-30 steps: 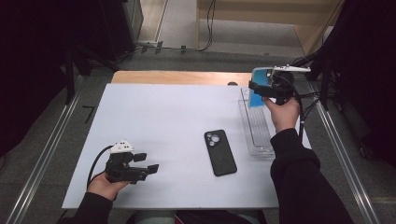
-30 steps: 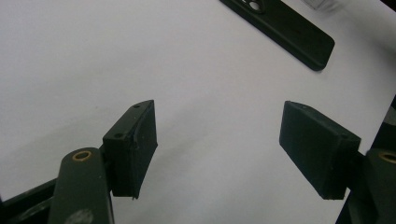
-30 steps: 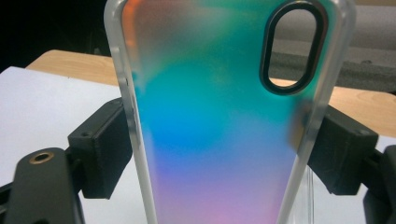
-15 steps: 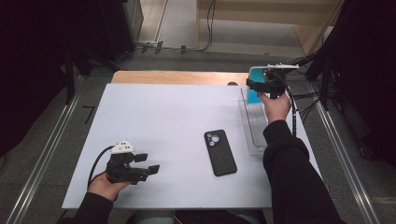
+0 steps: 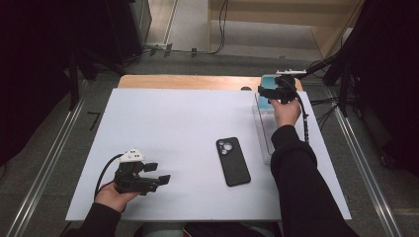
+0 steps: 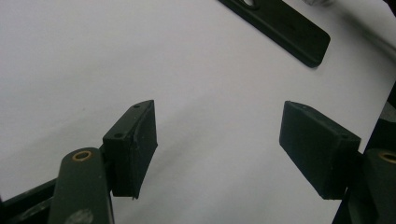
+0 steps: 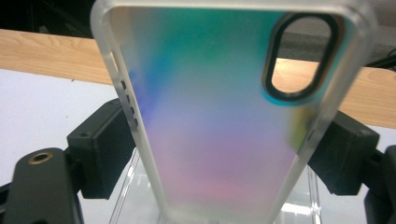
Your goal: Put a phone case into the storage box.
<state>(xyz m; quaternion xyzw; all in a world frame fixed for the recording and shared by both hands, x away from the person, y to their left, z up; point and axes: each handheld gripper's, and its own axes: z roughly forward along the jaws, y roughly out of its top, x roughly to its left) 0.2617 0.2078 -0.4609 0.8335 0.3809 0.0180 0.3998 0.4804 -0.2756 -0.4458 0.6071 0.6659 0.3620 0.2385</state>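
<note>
White table holds a black phone; right gripper clamps a phone case by its edges, which could slip; left gripper gapes, idle.

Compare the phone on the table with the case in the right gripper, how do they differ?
The phone is black and opaque; the case is translucent with teal-to-pink tints. The phone lies flat on the table, untouched; the case is clamped at its edges in the right gripper, above a clear tray. The phone's camera area is filled; the case's cutout is open. Both are phone-shaped slabs.
</note>
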